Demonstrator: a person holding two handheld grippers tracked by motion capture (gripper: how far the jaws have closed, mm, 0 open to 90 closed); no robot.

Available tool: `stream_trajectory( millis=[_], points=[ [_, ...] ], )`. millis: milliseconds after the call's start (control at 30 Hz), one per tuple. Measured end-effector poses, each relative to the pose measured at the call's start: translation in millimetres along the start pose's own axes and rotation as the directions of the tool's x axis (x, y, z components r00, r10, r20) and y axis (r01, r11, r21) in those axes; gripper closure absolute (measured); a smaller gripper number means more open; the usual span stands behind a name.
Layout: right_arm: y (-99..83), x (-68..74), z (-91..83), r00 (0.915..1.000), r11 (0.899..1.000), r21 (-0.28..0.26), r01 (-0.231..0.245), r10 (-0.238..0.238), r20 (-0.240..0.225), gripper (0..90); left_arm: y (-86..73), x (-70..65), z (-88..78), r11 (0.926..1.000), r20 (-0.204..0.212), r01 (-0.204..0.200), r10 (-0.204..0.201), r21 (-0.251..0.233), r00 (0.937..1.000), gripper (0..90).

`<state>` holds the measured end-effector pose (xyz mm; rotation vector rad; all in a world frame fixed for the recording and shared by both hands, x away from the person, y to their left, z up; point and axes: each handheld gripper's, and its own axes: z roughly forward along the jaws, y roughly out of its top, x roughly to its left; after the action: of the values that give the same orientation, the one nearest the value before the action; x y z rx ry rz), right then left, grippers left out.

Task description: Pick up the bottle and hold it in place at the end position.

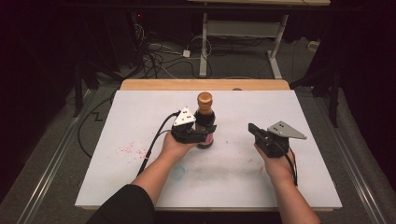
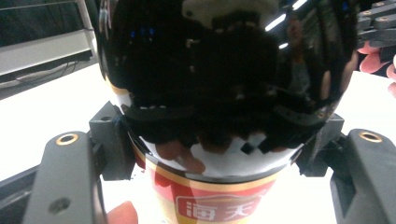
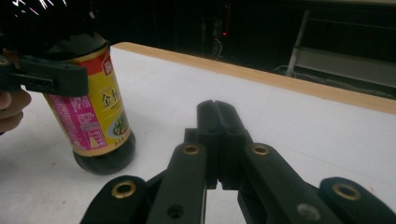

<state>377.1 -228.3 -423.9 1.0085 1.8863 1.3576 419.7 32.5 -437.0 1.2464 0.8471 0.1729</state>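
Dark glass, brown cap on top, the soy sauce bottle stands upright near the middle of the white table board. Its yellow and pink label faces the right gripper view. The left gripper grips the bottle around its body just above the label, its black jaws pressed against the glass on both sides, as the left gripper view shows close up. The right gripper hangs well apart to the bottle's right above the board, its jaws closed flat against each other with nothing between them. Faint pink stains mark the board at the left.
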Motion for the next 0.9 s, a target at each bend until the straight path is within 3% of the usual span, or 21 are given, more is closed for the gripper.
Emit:
stream_trajectory(
  millis=[300, 900],
  points=[
    [17.4, 9.4, 16.0, 0.9993, 1.0, -0.012, -0.014, 0.013, -0.034, 90.0, -1.6, 0.5, -0.3, 0.9998, 0.003, 0.007, -0.007, -0.02, 1.0, 28.2],
    [52.8, 41.2, 42.0, 0.9929, 0.999, -0.025, 0.025, -0.028, -0.116, 90.0, -2.0, 0.8, 0.1, 0.9996, 0.001, 0.016, -0.016, -0.025, 0.9999, 28.1]
  ],
)
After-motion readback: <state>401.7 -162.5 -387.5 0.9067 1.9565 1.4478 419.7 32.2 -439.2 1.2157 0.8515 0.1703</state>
